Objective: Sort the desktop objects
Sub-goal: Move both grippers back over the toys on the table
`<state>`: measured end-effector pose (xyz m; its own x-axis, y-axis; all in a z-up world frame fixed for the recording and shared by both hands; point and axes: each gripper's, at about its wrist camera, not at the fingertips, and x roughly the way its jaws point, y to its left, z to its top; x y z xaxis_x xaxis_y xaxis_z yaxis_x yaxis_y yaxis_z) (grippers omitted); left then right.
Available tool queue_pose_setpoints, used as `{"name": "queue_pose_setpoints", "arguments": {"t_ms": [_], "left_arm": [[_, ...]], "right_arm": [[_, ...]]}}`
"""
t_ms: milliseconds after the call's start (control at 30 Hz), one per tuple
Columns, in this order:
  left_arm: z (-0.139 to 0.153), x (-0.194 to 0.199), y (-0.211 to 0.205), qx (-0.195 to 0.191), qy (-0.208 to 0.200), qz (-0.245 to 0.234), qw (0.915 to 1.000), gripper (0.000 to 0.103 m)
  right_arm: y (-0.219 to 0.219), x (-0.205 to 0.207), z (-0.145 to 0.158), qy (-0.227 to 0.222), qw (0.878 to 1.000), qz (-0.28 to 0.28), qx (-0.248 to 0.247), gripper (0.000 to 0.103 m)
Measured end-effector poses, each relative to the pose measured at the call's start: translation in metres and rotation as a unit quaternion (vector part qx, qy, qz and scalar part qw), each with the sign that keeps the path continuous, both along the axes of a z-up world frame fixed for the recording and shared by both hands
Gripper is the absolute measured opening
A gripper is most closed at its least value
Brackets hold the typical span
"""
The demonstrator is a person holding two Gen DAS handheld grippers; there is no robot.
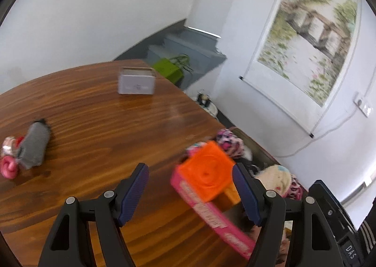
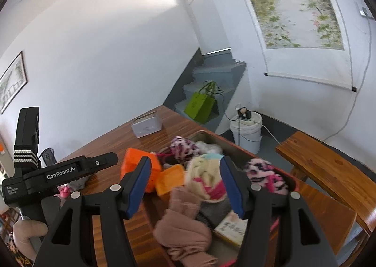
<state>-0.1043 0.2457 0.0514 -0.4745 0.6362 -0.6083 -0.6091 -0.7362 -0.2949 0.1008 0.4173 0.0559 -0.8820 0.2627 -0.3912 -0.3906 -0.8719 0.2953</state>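
Note:
My left gripper (image 1: pixel 190 194) is open, its fingers spread wide. A blurred orange square box (image 1: pixel 206 173) shows between them, tilted over the pink rim of the bin (image 1: pixel 211 217) and clear of the left pad. From the right wrist, that orange box (image 2: pixel 138 166) sits at the bin's left edge beside a smaller orange box (image 2: pixel 170 178). My right gripper (image 2: pixel 185 187) hangs open over the bin, above a cream-and-pink sock (image 2: pixel 204 180) and a dusty pink sock (image 2: pixel 185 222). A grey sock (image 1: pixel 35 147) and a pink item (image 1: pixel 9 168) lie on the wooden table (image 1: pixel 94 114) at the left.
A grey tin box (image 1: pixel 136 81) stands at the table's far side. Leopard-print socks (image 2: pixel 265 173) and a small card (image 2: pixel 231 227) lie in the bin. A green bag (image 2: pixel 199 104) sits on the stairs, near a white bucket (image 2: pixel 246 130) and a wooden bench (image 2: pixel 329 173).

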Motion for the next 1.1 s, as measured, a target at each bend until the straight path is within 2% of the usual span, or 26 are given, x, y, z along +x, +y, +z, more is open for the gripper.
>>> {"name": "queue_pose_setpoints", "arguments": {"t_ms": [167, 267, 367, 600, 800, 1100], "left_arm": [[-0.008, -0.015, -0.052, -0.01, 0.005, 0.061, 0.998, 0.075], [-0.016, -0.028, -0.094, -0.022, 0.006, 0.112, 0.9934, 0.075], [-0.024, -0.042, -0.135, -0.028, 0.001, 0.154, 0.9876, 0.075], [-0.034, -0.071, -0.235, -0.032, -0.012, 0.252, 0.9671, 0.075], [-0.051, -0.091, -0.286, -0.037, -0.024, 0.292, 0.9554, 0.075], [-0.063, -0.113, -0.307, -0.044, -0.031, 0.305, 0.9508, 0.075]], "right_arm": [[-0.031, -0.019, 0.006, -0.001, 0.999, 0.04, 0.015, 0.068], [-0.058, -0.036, 0.009, -0.005, 0.997, 0.073, 0.03, 0.07], [-0.083, -0.056, 0.009, -0.014, 0.993, 0.11, 0.034, 0.071], [-0.137, -0.125, -0.006, -0.063, 0.981, 0.18, 0.031, 0.071], [-0.179, -0.188, -0.019, -0.104, 0.969, 0.223, 0.031, 0.071], [-0.225, -0.276, -0.046, -0.141, 0.96, 0.241, 0.027, 0.071]]}}
